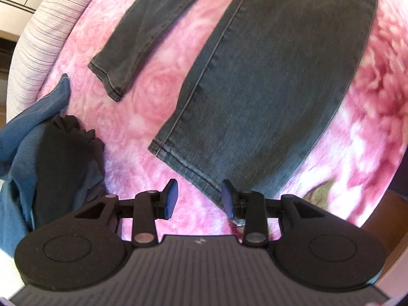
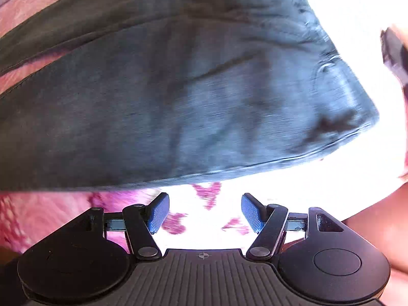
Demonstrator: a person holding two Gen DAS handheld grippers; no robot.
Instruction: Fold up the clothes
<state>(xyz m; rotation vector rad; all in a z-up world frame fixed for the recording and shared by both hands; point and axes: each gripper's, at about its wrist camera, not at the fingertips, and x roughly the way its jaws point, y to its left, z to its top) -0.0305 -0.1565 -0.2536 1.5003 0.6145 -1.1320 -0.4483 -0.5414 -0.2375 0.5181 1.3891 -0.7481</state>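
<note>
On the pink flowery blanket (image 1: 158, 94) the jeans (image 1: 267, 81) lie flat, both claws spread and empty, so next the left gripper (image 1: 200, 199) should pinch the near leg hem (image 1: 186, 165) while the right gripper (image 2: 204, 213) waits.

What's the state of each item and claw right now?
Jeans: spread flat on the pink blanket, legs apart, not folded yet.
Left claw: open, empty, at the hem of the nearer leg.
Right claw: open, empty, just short of the jeans' waist end.
Blue cloth: crumpled in a heap beside the jeans.
Black cloth: bunched up on the blue cloth.
</note>
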